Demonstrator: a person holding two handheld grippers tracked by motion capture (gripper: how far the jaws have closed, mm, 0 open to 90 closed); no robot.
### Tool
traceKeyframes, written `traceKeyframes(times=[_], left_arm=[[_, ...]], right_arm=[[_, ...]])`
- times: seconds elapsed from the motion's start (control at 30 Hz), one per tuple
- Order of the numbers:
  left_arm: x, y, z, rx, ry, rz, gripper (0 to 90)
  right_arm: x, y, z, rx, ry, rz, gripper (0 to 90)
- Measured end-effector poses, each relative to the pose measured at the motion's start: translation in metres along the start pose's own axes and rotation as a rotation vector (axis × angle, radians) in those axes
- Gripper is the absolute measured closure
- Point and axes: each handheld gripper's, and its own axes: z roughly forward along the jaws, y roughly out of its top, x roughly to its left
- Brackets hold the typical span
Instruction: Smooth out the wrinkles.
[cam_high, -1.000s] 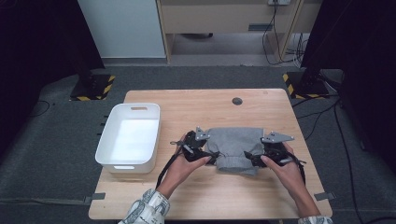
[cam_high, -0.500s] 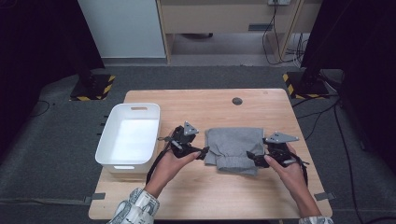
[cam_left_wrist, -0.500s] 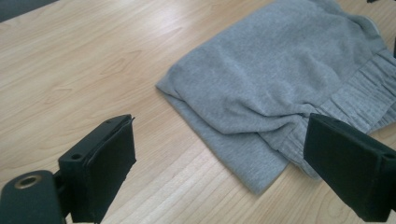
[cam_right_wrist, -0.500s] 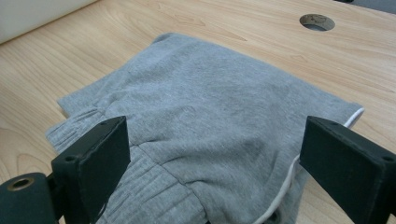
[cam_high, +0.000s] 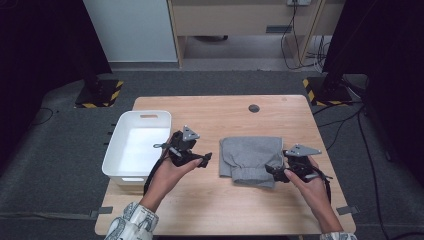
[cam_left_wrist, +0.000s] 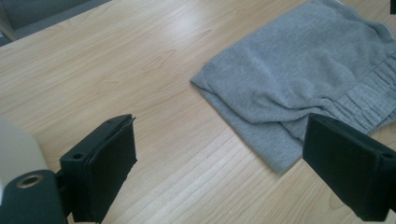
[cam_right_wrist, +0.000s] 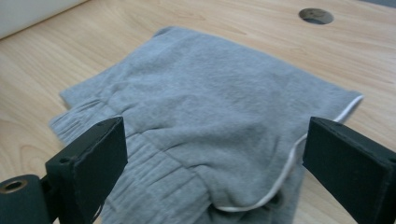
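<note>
The wooden table (cam_high: 225, 200) carried everything, and its bare middle served as the working ground: a white bin (cam_high: 136, 147) stood at its left edge, probably waiting to take the finished piece, while the grey folded garment (cam_high: 250, 157) lay flat right of centre, well apart from the bin, squared up as though the folding was nearly done. The left gripper (cam_high: 204, 160) hovered just left of the cloth with its jaws spread wide and holding nothing, set back enough that the fold lay undisturbed; the right gripper (cam_high: 272, 170) sat at the garment's near right corner, its jaws likewise wide apart and clamped on nothing, placed there, I judged, to press or pinch that edge next. A small round hole (cam_high: 254, 108) marked the far side of the tabletop. The high view gave the whole layout, the bin and both forearms, but little of the fabric. The left gripper view showed the garment's (cam_left_wrist: 299, 79) layered corner and the gathered ribbed band along one side, with clear wood between the jaws. The right gripper view showed what neither other view did: a thin white cord (cam_right_wrist: 289, 163) looping out along the cloth's (cam_right_wrist: 210, 102) edge, and the ribbed band directly ahead of the jaws.
</note>
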Motion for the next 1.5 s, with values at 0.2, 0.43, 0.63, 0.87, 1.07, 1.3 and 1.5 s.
traceKeyframes(times=[0.2, 0.43, 0.63, 0.87, 1.07, 1.3, 1.5], left_arm=[[0.013, -0.004, -0.014, -0.010, 0.023, -0.014, 9.4], [0.027, -0.006, -0.027, -0.019, 0.042, -0.032, 9.5], [0.047, -0.012, -0.043, -0.026, 0.072, -0.064, 10.6], [0.065, -0.018, -0.060, -0.014, 0.105, -0.064, 10.5], [0.078, -0.029, -0.071, 0.000, 0.132, -0.078, 10.1], [0.097, -0.043, -0.085, 0.010, 0.163, -0.101, 9.8], [0.113, -0.055, -0.095, 0.011, 0.190, -0.131, 9.8]], right_arm=[[0.003, 0.000, -0.001, 0.000, -0.005, -0.009, 6.5], [0.004, -0.004, -0.003, 0.015, -0.017, -0.016, 6.2], [0.003, -0.003, -0.005, 0.014, -0.033, -0.006, 6.5], [0.004, -0.004, -0.007, 0.005, -0.031, 0.003, 5.4], [0.003, -0.004, -0.008, -0.005, -0.032, 0.004, 5.2], [0.003, -0.004, -0.008, -0.004, -0.023, 0.004, 5.9], [0.002, -0.004, -0.008, -0.002, -0.027, 0.007, 5.5]])
